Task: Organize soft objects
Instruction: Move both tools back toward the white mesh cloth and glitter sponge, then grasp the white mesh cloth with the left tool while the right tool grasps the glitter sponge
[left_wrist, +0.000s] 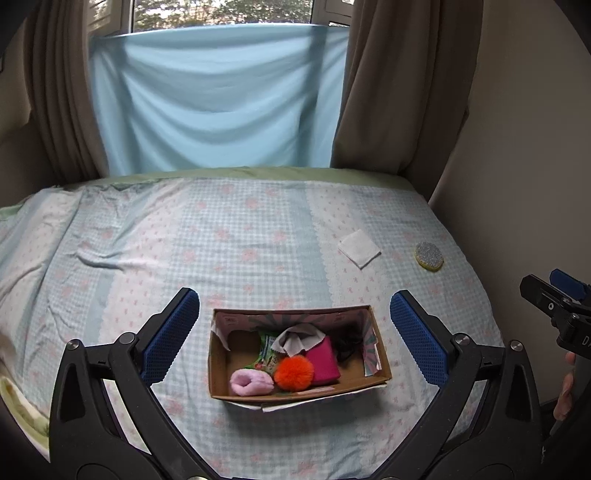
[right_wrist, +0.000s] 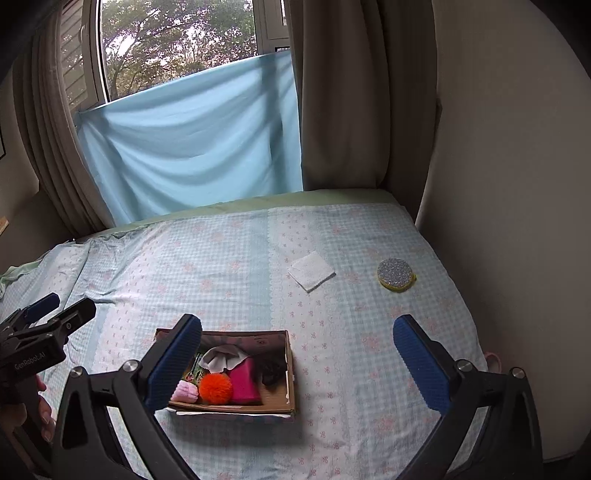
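Observation:
A cardboard box (left_wrist: 218, 369) (right_wrist: 290, 373) sits on the bed and holds an orange pompom (left_wrist: 294, 372) (right_wrist: 215, 388), a pink fluffy piece (left_wrist: 250, 382) (right_wrist: 184, 392), a magenta sponge (left_wrist: 323, 360) (right_wrist: 243, 382), a grey cloth (left_wrist: 297, 338) (right_wrist: 221, 356) and something black (left_wrist: 347, 341) (right_wrist: 271, 369). A white folded tissue (left_wrist: 359, 248) (right_wrist: 311, 271) and a round silver-and-yellow scrubber (left_wrist: 429, 255) (right_wrist: 396, 276) lie on the bed beyond it. My left gripper (left_wrist: 293, 314) is open and empty, above the box. My right gripper (right_wrist: 297, 332) is open and empty, right of the box.
The bed has a blue checked sheet (left_wrist: 221, 236) (right_wrist: 369, 332). A wall (right_wrist: 498, 184) runs along its right side. Brown curtains (left_wrist: 399, 92) and a light blue cloth (left_wrist: 218, 96) hang over the window behind the bed.

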